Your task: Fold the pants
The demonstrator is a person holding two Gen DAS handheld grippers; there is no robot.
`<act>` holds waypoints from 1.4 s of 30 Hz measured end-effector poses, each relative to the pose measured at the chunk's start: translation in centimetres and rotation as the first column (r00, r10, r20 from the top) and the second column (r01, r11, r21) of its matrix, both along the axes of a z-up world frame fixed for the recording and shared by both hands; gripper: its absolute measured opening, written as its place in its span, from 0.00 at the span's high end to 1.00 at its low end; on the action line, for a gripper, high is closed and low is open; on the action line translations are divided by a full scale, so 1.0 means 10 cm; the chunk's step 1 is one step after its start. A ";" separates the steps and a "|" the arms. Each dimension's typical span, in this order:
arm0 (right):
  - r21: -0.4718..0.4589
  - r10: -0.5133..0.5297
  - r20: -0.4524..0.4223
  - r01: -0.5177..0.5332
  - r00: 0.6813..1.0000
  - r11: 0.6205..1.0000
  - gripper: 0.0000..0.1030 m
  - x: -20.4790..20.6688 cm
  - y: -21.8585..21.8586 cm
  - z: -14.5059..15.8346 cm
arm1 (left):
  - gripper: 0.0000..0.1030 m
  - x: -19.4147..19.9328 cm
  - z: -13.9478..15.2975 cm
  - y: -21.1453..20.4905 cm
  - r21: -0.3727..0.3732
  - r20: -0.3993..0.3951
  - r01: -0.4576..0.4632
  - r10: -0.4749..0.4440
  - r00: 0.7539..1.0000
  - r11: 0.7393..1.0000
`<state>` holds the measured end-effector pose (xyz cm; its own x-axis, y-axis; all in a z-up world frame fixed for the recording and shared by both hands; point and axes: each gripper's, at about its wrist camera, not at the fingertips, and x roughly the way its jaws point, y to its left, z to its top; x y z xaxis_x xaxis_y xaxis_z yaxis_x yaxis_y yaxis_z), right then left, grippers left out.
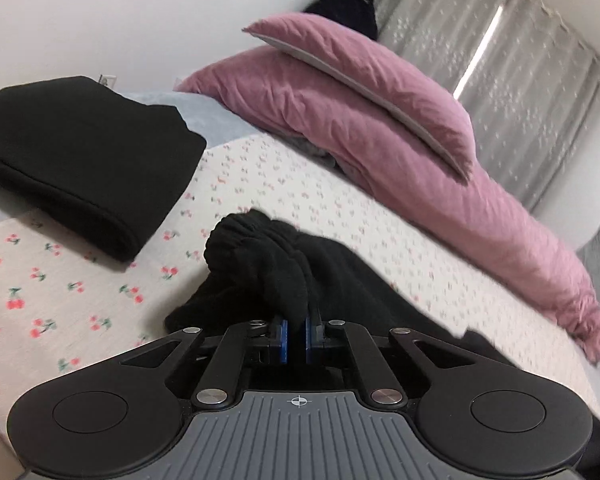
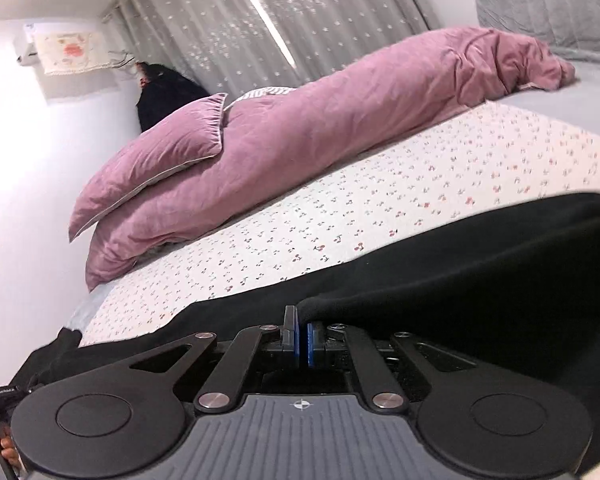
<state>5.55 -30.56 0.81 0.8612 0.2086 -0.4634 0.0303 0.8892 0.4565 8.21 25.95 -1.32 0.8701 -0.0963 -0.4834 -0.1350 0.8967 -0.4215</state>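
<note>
Black pants (image 1: 284, 268) lie on a white bed sheet with a cherry print (image 1: 60, 280). My left gripper (image 1: 296, 320) is shut on a bunched, ribbed end of the pants, which rises in a lump above the fingers. In the right wrist view the pants (image 2: 460, 272) stretch as a wide black band across the sheet (image 2: 380, 200). My right gripper (image 2: 302, 332) is shut on the pants' near edge; black cloth covers the right finger, and the left finger (image 2: 290, 320) stands bare.
A folded black garment (image 1: 80, 160) lies on the sheet at the left. A long pink duvet (image 1: 420, 168) and a pink pillow (image 2: 160, 156) lie along the far side of the bed. Grey curtains (image 2: 300, 20) hang behind. A grey blanket (image 2: 540, 0) lies at the far right.
</note>
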 end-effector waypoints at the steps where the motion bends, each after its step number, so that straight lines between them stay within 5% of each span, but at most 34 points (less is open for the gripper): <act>1: -0.008 0.002 -0.013 -0.003 1.000 1.000 0.96 -0.03 -0.02 0.02 | 0.95 -0.03 0.00 0.00 0.008 -0.011 0.009 -0.009 1.000 1.000; 12: -0.073 0.055 -0.246 -0.075 0.968 0.995 0.96 -0.20 -0.04 -0.34 | 0.88 -0.05 -0.29 0.03 0.080 -0.211 0.058 -0.040 0.977 0.995; 18: -0.081 0.051 -0.354 -0.085 0.934 0.993 0.95 -0.17 0.01 -0.56 | 0.81 -0.08 -0.26 0.02 0.093 -0.223 0.047 -0.025 0.974 0.995; 20: -0.072 0.056 -0.348 -0.086 0.936 0.994 0.82 -0.20 0.01 -0.52 | 0.71 -0.14 -0.22 -0.02 0.119 -0.220 0.043 -0.015 0.975 0.992; 22: -0.052 0.056 -0.347 -0.079 0.936 0.996 0.63 -0.27 -0.05 -0.45 | 0.43 -0.20 -0.17 -0.09 0.163 -0.226 0.058 -0.020 0.974 0.985; 29: -0.063 -0.085 -0.277 0.070 0.957 0.996 0.45 -0.63 -0.55 -0.19 | 0.31 -0.39 -0.03 -0.49 0.216 -0.236 0.220 -0.168 0.957 0.951; 34: -0.040 -0.220 -0.233 0.216 0.947 0.975 0.44 -0.78 -1.03 -0.08 | 0.26 -0.43 0.04 -1.06 0.242 -0.193 0.390 -0.350 0.917 0.888; 38: 0.002 -0.284 -0.202 0.291 0.937 0.957 0.44 -0.75 -1.30 -0.05 | 0.25 -0.37 0.00 -1.56 0.215 -0.177 0.532 -0.503 0.846 0.819; 42: 0.089 -0.322 -0.202 0.345 0.925 0.934 0.44 -0.73 -1.55 -0.13 | 0.25 -0.33 -0.09 -2.14 0.214 -0.178 0.662 -0.638 0.749 0.718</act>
<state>-1.75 -46.02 -0.51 0.7946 -0.0118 -0.6071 0.4074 0.7516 0.5187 4.95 4.60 -2.22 0.5923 -0.4900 -0.6396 0.4967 0.8471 -0.1890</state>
